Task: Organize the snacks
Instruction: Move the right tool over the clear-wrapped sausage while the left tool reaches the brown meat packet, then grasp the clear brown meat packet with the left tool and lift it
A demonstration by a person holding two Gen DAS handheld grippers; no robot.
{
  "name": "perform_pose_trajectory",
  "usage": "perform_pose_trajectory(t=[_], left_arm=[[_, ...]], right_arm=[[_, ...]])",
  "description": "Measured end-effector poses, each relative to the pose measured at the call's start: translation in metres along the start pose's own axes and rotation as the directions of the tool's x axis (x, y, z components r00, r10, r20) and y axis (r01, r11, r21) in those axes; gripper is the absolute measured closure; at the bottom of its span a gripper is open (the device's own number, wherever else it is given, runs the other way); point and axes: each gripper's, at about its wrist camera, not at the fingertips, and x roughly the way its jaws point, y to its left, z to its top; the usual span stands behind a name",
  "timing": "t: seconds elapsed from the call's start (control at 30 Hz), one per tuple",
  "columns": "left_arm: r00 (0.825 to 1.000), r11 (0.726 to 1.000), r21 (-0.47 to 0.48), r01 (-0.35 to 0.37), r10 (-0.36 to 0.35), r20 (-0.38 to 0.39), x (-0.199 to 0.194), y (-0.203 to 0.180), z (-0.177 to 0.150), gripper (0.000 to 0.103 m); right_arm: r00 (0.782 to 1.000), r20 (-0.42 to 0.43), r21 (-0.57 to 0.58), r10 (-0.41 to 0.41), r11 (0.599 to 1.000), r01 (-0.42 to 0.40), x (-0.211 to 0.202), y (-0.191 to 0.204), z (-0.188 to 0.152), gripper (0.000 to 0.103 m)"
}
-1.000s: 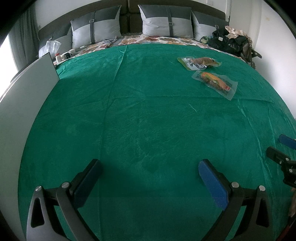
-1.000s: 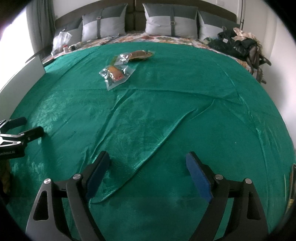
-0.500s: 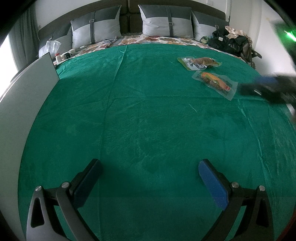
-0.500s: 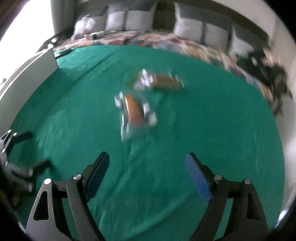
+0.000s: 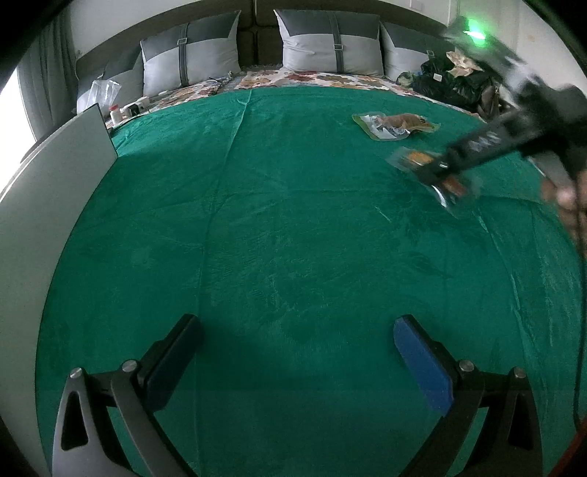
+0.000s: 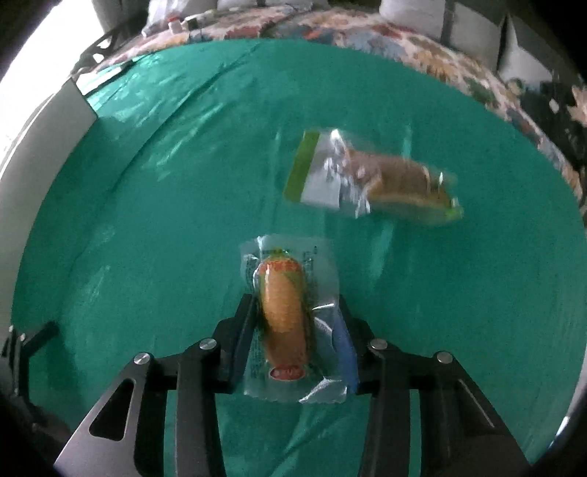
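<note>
Two snack packets [image 6: 282, 315] [image 6: 374, 176] lie side by side on the bedspread [image 6: 146, 238].

We see our grippers' black frames with silver screws [image 6: 207, 344], blue pads [image 5: 422, 361], and a green light [image 5: 473, 31].

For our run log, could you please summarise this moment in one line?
right tool: closed around orange snack packet | left tool: open, empty | brown snack packet: lying on green cloth
</note>
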Motion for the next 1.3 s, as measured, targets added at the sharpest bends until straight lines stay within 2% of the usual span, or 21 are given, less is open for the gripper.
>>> perform_pose_trajectory(t=[0.03,0.07,0.13,0.2,0.3,0.4,0.43,0.47,0.5,0.53,0.6,0.7,0.77,0.8,0.93,1.03,1.17,1.3], left_arm=[[1.0,1.0,0.0,0.0,0.0,0.0,0.0,0.0,0.0,0.0],[1.0,1.0,0.0,0.0,0.0,0.0,0.0,0.0,0.0,0.0],[1.0,1.0,0.0,0.0,0.0,0.0,0.0,0.0,0.0,0.0],[1.0,1.0,0.0,0.0,0.0,0.0,0.0,0.0,0.0,0.0],[1.0,1.0,0.0,0.0,0.0,0.0,0.0,0.0,0.0,0.0],[1.0,1.0,0.0,0.0,0.0,0.0,0.0,0.0,0.0,0.0],[1.0,1.0,0.0,-0.001,0.001,0.0,0.0,0.0,0.0,0.0],[1.0,1.0,0.0,-0.001,0.001,0.0,0.0,0.0,0.0,0.0],[1.0,1.0,-0.001,-0.001,0.001,0.0,0.0,0.0,0.0,0.0],[1.0,1.0,-0.001,-0.001,0.001,0.0,0.0,-0.001,0.0,0.0],[1.0,1.0,-0.001,-0.002,0.002,0.0,0.001,-0.002,0.0,0.0],[1.0,1.0,0.001,-0.003,0.003,0.0,0.0,-0.002,0.0,0.0],[1.0,1.0,0.0,-0.003,0.003,0.0,0.001,-0.002,0.0,0.0],[1.0,1.0,-0.001,-0.003,0.003,0.0,0.001,-0.002,0.0,0.0],[1.0,1.0,0.002,-0.001,0.001,-0.002,0.001,-0.002,0.001,0.0],[0.999,0.998,0.059,0.038,-0.036,-0.034,0.008,-0.009,0.012,0.0],[0.975,0.97,0.197,0.145,-0.107,-0.193,0.037,-0.037,0.064,0.001],[0.967,0.926,0.309,0.217,-0.162,-0.194,0.058,-0.079,0.136,0.001]], right_arm=[[1.0,0.006,0.008,0.007,1.0,-0.007,-0.005,-0.004,-0.005,0.064],[0.999,0.021,0.027,0.024,0.999,-0.025,-0.01,-0.009,-0.011,0.074],[0.994,0.069,0.096,0.079,0.992,-0.086,-0.029,-0.021,-0.028,0.08],[0.99,0.107,0.132,0.094,0.985,-0.108,-0.045,-0.031,-0.047,0.081],[0.988,0.133,0.175,0.074,0.98,-0.097,-0.059,-0.047,-0.086,0.082],[0.988,0.153,0.235,0.018,0.971,-0.054,-0.061,-0.063,-0.128,0.082],[0.985,0.175,0.27,0.012,0.961,-0.059,-0.059,-0.072,-0.14,0.076],[0.981,0.196,0.301,0.003,0.951,-0.063,-0.059,-0.078,-0.151,0.065],[0.974,0.228,0.33,-0.014,0.942,-0.063,-0.058,-0.082,-0.163,0.045],[0.971,0.236,0.339,-0.029,0.939,-0.054,-0.055,-0.083,-0.168,0.035],[0.96,0.274,0.317,-0.062,0.948,-0.029,-0.055,-0.077,-0.177,0.032],[0.963,0.25,0.262,-0.1,0.965,0.032,-0.049,-0.066,-0.17,0.023],[0.956,0.255,0.217,-0.143,0.972,0.087,-0.044,-0.057,-0.172,0.015],[0.95,0.262,0.194,-0.17,0.974,0.12,-0.042,-0.05,-0.172,0.014],[0.944,0.284,0.212,-0.168,0.971,0.109,-0.039,-0.05,-0.174,0.01],[0.944,0.285,0.209,-0.167,0.972,0.108,-0.041,-0.053,-0.175,0.009],[0.944,0.285,0.208,-0.166,0.972,0.108,-0.041,-0.054,-0.174,0.008],[0.945,0.285,0.196,-0.16,0.975,0.105,-0.04,-0.054,-0.17,0.008]])
